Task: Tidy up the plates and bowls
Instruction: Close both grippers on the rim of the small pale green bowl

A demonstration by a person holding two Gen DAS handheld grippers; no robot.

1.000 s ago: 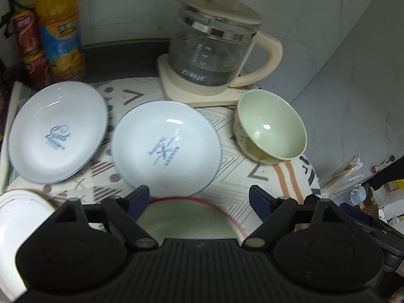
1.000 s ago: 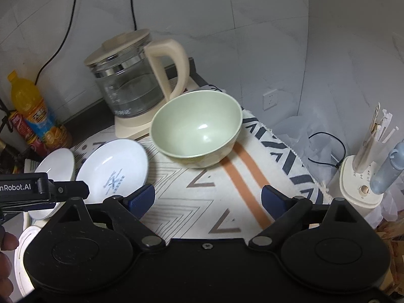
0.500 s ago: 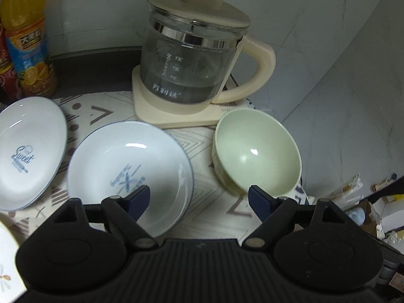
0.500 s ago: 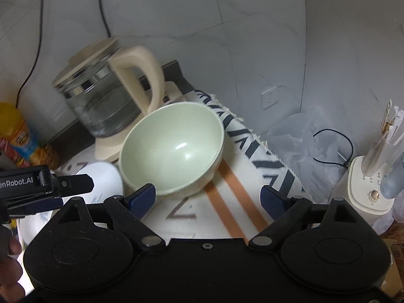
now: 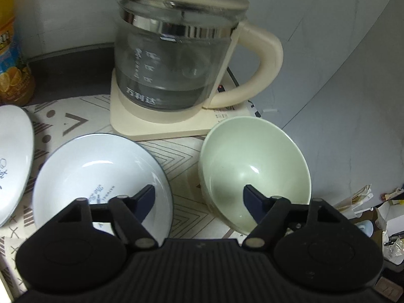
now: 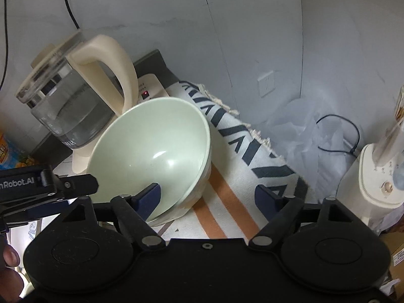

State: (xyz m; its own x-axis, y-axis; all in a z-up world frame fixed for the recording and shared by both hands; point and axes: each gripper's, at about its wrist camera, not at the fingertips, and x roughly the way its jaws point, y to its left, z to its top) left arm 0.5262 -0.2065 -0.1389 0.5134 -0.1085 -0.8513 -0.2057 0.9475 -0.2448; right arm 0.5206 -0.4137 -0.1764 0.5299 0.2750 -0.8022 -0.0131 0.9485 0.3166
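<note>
Two views we take in turn. From the left wrist, our left hand-held gripper (image 5: 198,195) hangs with jaws apart and empty, between the white plate (image 5: 101,176) and the green bowl (image 5: 255,169), both just in front of the kettle (image 5: 176,60) on the desk. From the right wrist, our right hand-held gripper (image 6: 207,194) is also apart; its left finger sits over the bowl's (image 6: 151,151) near rim. We should straddle that rim squarely and close gently, because glazed walls probably slip.

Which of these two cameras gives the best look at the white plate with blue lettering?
The left wrist view: the round white plate with blue lettering shows nearly whole beside the pale green bowl. In the right wrist view it is almost entirely hidden behind the left gripper.
</note>
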